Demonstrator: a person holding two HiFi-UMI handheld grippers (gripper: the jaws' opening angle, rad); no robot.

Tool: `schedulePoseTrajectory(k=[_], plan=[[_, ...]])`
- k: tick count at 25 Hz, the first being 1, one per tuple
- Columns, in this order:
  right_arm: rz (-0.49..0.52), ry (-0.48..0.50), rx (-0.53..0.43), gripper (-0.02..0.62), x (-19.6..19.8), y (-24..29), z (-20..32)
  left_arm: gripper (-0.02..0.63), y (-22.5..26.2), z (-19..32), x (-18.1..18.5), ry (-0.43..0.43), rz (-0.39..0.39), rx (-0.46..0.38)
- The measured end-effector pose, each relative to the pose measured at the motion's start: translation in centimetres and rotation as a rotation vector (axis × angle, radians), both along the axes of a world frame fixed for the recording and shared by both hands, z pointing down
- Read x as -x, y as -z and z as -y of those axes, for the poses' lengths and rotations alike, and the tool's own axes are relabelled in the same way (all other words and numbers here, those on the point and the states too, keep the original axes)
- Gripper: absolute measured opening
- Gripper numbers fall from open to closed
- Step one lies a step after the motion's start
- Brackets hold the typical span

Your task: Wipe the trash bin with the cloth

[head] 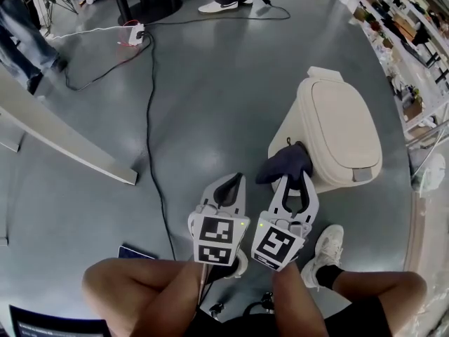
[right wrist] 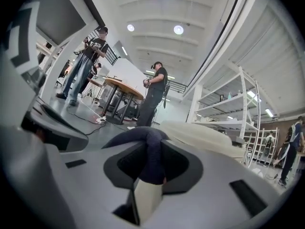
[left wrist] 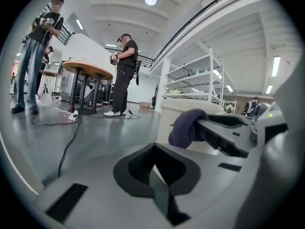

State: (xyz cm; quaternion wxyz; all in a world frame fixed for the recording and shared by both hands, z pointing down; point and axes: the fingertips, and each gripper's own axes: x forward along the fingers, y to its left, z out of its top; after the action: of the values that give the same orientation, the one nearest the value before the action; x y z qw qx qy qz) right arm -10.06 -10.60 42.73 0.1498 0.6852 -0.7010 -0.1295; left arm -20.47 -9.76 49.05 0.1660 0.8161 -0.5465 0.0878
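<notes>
A cream trash bin (head: 337, 128) with its lid down stands on the grey floor, right of centre. My right gripper (head: 296, 177) is shut on a dark navy cloth (head: 284, 163), and the bunched cloth rests against the bin's near left side. In the right gripper view the cloth (right wrist: 143, 147) fills the jaws, with the bin's lid (right wrist: 200, 135) just beyond. My left gripper (head: 230, 184) hovers beside the right one, shut and holding nothing. The left gripper view shows the cloth (left wrist: 186, 127) in front of the bin (left wrist: 164, 116).
A black cable (head: 149, 118) runs from a power strip (head: 135, 34) down the floor to the left of my grippers. A white slanted panel (head: 63, 142) lies at the left. People stand by a round table (left wrist: 88, 70). Shelving (head: 400, 34) lines the right side.
</notes>
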Motion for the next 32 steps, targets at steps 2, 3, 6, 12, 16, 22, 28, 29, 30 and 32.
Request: schedulePoseTrajectory(k=[2, 3, 6, 12, 16, 22, 28, 29, 30, 32], plan=[[-0.013, -0.017, -0.003, 0.087, -0.1, 0.1, 0.0, 0.0, -0.1, -0.1, 0.3, 0.006, -0.008, 0.005], [-0.017, -0.028, 0.0, 0.087, -0.2, -0.1, 0.1, 0.0, -0.2, -0.2, 0.4, 0.007, -0.012, 0.01], [-0.034, -0.057, 0.03, 0.087, -0.6, -1.4, 0.9, 0.0, -0.7, -0.4, 0.5, 0.0, -0.012, 0.015], [-0.091, -0.117, 0.109, 0.087, -1.5, -4.3, 2.6, 0.0, -1.5, -0.4, -0.2, -0.023, -0.021, 0.028], [-0.096, -0.127, 0.149, 0.087, -1.5, -5.7, 2.9, 0.0, -1.7, -0.4, 0.1, -0.017, -0.023, 0.034], [-0.095, -0.129, 0.194, 0.087, -1.7, -7.7, 3.0, 0.0, -2.8, -0.5, 0.9, 0.006, -0.077, 0.074], [-0.125, -0.122, 0.248, 0.087, -1.7, -11.2, 3.3, 0.0, -4.4, -0.2, 2.3, 0.036, -0.151, 0.119], [-0.133, -0.12, 0.255, 0.087, -1.7, -11.9, 3.4, 0.0, -4.5, -0.2, 2.0, 0.028, -0.147, 0.12], [-0.139, -0.119, 0.262, 0.087, -1.6, -12.5, 3.5, 0.0, -4.6, -0.3, 1.7, 0.019, -0.143, 0.121], [-0.139, -0.121, 0.279, 0.087, -1.6, -13.7, 3.6, 0.0, -5.0, -0.4, 1.1, -0.001, -0.13, 0.125]])
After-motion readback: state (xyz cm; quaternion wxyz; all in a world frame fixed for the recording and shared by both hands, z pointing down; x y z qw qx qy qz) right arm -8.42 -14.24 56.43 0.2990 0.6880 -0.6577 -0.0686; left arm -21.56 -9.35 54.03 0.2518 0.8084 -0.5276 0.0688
